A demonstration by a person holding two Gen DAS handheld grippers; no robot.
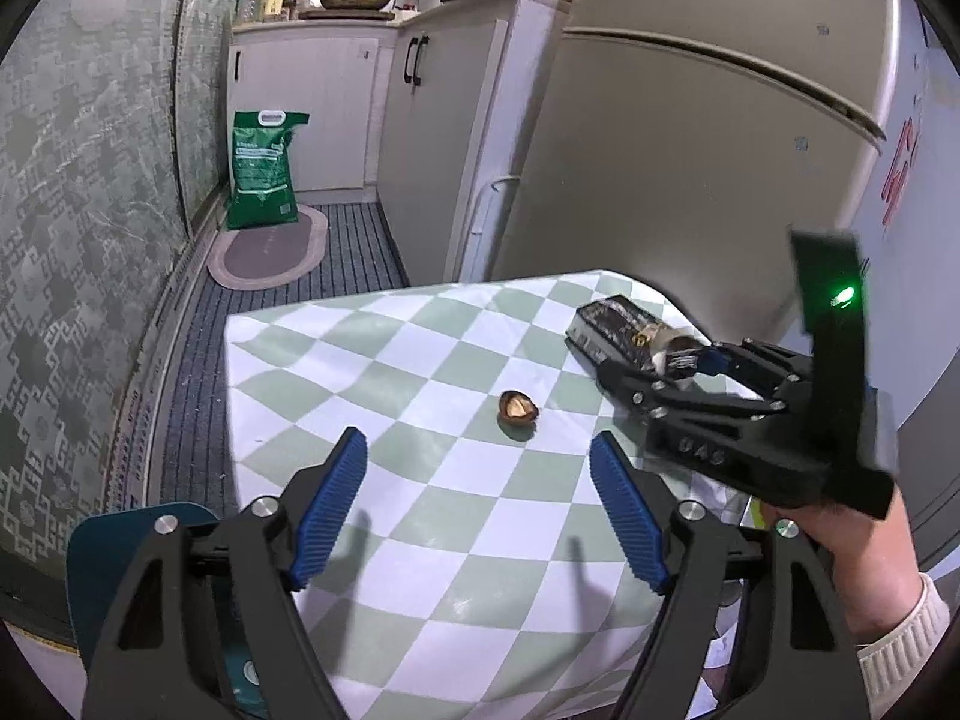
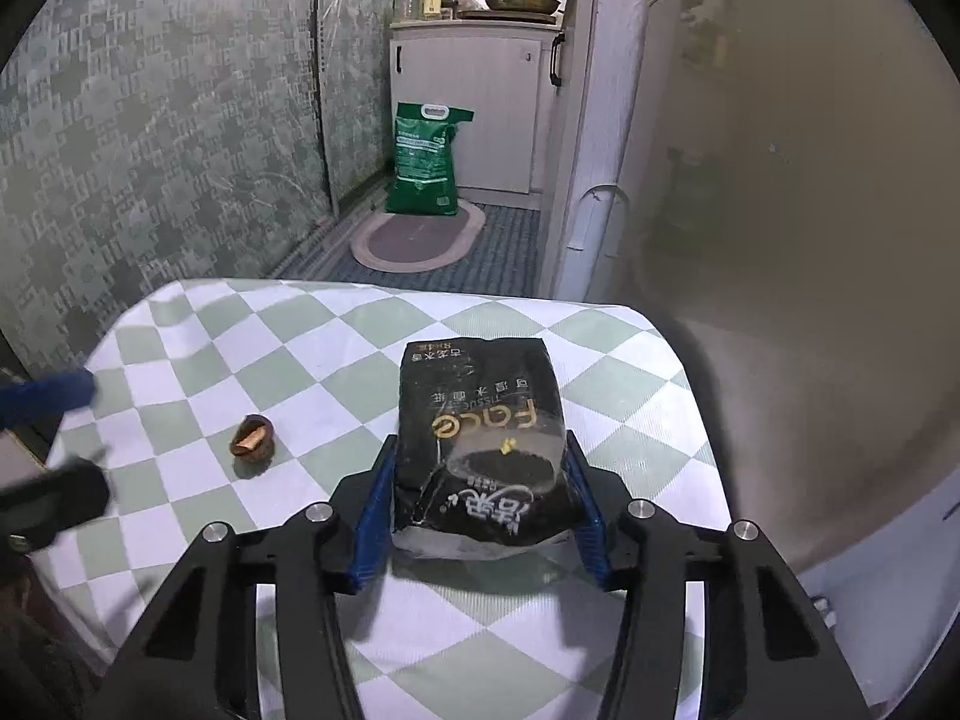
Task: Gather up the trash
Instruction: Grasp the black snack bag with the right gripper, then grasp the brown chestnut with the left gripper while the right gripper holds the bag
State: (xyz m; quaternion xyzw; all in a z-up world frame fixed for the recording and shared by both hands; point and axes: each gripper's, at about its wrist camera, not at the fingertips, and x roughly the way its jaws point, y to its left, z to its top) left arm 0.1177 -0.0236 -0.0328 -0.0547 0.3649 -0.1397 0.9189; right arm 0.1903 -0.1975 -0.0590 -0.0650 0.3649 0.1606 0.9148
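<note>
A black tissue pack lies on the green-and-white checked table. My right gripper is closed around its near end, both blue pads against its sides; the left wrist view shows the gripper and the pack at the table's right. A brown nut shell lies mid-table, also seen left of the pack in the right wrist view. My left gripper is open and empty, just short of the shell.
A teal object sits at the table's near left corner. A fridge stands behind the table on the right. White cabinets, a green sack and an oval mat are beyond on the floor.
</note>
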